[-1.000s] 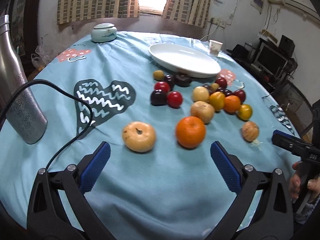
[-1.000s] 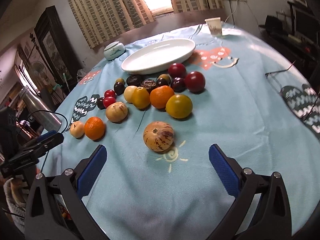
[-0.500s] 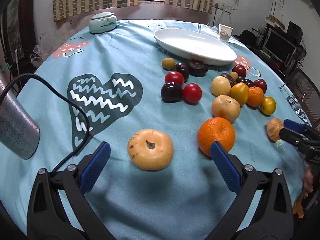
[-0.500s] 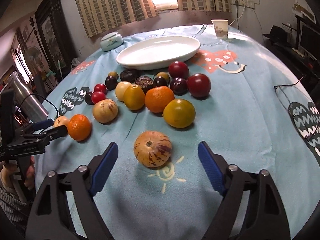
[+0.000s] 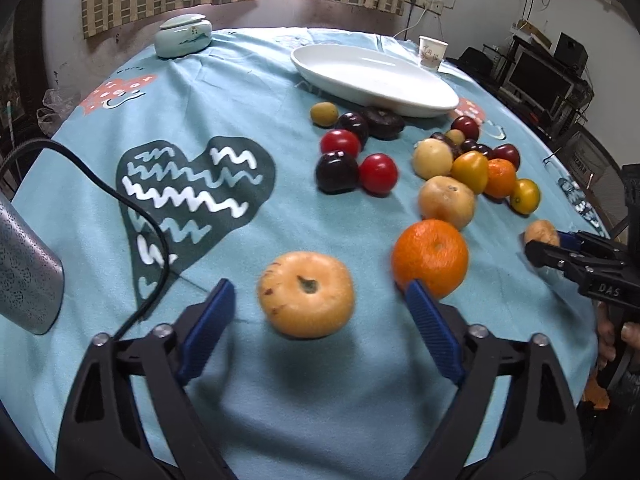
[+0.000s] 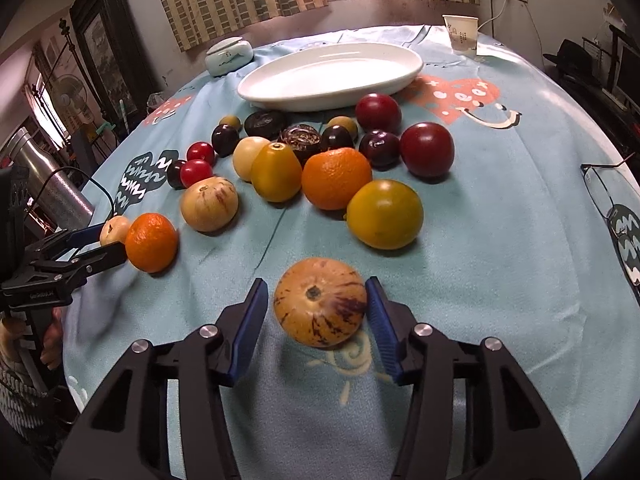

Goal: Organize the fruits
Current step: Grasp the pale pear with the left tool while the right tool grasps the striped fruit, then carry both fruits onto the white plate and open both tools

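Several fruits lie on a light blue tablecloth before an empty white oval dish (image 5: 372, 76) (image 6: 332, 74). My left gripper (image 5: 320, 300) is open, its blue pads either side of a pale yellow round fruit (image 5: 306, 294); an orange (image 5: 430, 256) touches the right pad. My right gripper (image 6: 316, 300) is open but narrowed around a striped tan melon-like fruit (image 6: 320, 308), the right pad touching it, the left pad a little off. Each gripper also shows in the other's view, the right one (image 5: 576, 252) and the left one (image 6: 80, 248).
A steel bottle (image 5: 24, 276) with a black cable (image 5: 120, 200) stands at the left. A lidded ceramic jar (image 5: 183, 36) and a paper cup (image 6: 462, 34) stand at the back. Glasses (image 6: 604, 192) lie at the right. Red, dark and yellow fruits (image 6: 320, 160) cluster mid-table.
Both grippers moved forward and down toward their fruits. The right gripper's jaws narrowed around the striped fruit. The left jaws stay wide with the yellow fruit now between them.
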### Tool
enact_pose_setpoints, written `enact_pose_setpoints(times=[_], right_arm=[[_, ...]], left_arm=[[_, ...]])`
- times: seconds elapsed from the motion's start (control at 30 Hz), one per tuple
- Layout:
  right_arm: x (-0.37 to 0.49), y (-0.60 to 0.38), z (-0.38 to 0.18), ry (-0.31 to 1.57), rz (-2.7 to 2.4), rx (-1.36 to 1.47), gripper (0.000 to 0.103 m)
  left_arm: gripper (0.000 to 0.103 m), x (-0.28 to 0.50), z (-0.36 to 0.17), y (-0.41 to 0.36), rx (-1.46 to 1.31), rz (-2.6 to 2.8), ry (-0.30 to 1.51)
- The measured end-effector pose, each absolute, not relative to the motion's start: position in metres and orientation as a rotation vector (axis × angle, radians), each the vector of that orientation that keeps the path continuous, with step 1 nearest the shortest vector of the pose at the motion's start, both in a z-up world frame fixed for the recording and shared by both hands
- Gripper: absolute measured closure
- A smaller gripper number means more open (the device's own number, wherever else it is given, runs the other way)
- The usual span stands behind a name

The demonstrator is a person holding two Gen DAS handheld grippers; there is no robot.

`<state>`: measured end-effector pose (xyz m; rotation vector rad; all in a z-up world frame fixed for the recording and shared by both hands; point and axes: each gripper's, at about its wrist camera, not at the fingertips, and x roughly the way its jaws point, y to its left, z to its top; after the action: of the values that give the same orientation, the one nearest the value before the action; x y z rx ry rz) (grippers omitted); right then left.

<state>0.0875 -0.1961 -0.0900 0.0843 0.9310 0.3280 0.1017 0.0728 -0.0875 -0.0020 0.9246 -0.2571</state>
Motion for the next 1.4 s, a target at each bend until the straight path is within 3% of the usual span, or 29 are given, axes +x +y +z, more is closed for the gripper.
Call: enact_pose_setpoints(times=[0.23,0.3,0.37,0.53,0.87,1.17,1.4], right_arm=[[0.087,-0.193,-0.09,0.929,0.322,0.072,0.051],[0.088,-0.192,-0.09,0.929,0.319,0.061,0.051],[0.088,-0.191,-0.09,0.929,0.319,0.056,0.051],[0.087,-0.192,-0.09,0.925,0.328,0.063,0.057],[0.093,-0.199,-0.08,0.914,0.38,0.06,0.063],[0.169,-0.236,0.034,0.599,0.279,0.096,0.063],[0.285,-0.221,-0.008,0.689,0.243,0.125,0.063]], left_arm=[[0.025,0.106,-0.09,0.079,0.058,-0.242,0.932],[0.03,0.105,-0.09,0.072,0.091,-0.256,0.929],[0.048,0.107,-0.094,0.071,0.09,-0.256,0.943],[0.056,0.103,-0.093,0.066,0.128,-0.252,0.93],[0.056,0.11,-0.081,0.071,0.053,-0.251,0.908],[0.056,0.204,0.013,0.042,0.008,-0.23,0.698],[0.056,0.3,-0.008,0.005,-0.025,-0.209,0.755]])
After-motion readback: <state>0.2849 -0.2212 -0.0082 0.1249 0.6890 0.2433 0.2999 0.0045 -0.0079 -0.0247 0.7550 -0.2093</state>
